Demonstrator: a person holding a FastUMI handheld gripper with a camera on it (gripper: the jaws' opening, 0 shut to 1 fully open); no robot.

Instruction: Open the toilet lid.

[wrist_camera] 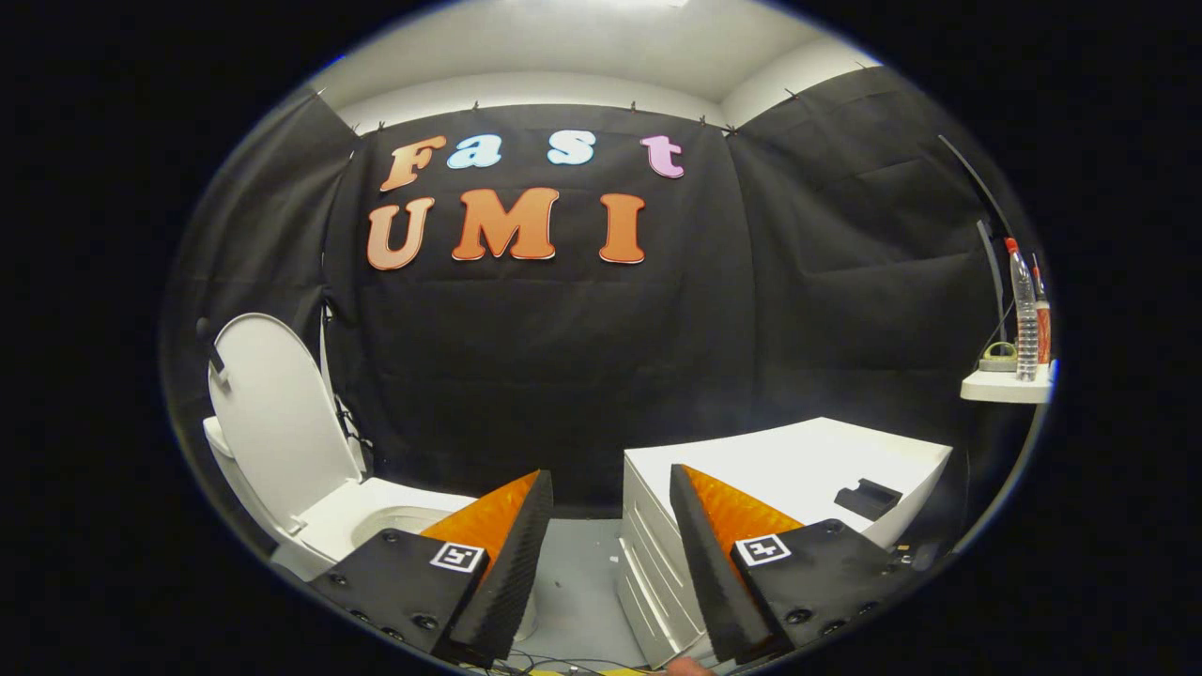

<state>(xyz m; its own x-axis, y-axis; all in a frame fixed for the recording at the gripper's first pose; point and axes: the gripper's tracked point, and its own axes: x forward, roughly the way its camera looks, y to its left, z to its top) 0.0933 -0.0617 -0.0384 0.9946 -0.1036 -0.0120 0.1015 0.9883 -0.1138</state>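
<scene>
A white toilet (pixel 362 521) stands to the left of my fingers, beyond the left one. Its lid (pixel 277 413) is raised upright and leans back against the black cloth wall. The seat ring and the bowl opening (pixel 404 518) lie exposed just past the left fingertip. My gripper (pixel 610 481) is open, with a wide gap between its fingers and nothing held. It hovers apart from the toilet, pointing at the grey floor between the toilet and a white cabinet.
A white drawer cabinet (pixel 798 469) stands to the right, behind the right finger, with a small black object (pixel 869 498) on top. A white shelf (pixel 1005 385) at far right carries bottles (pixel 1024 310) and a tape roll. Grey floor (pixel 582 573) lies between toilet and cabinet.
</scene>
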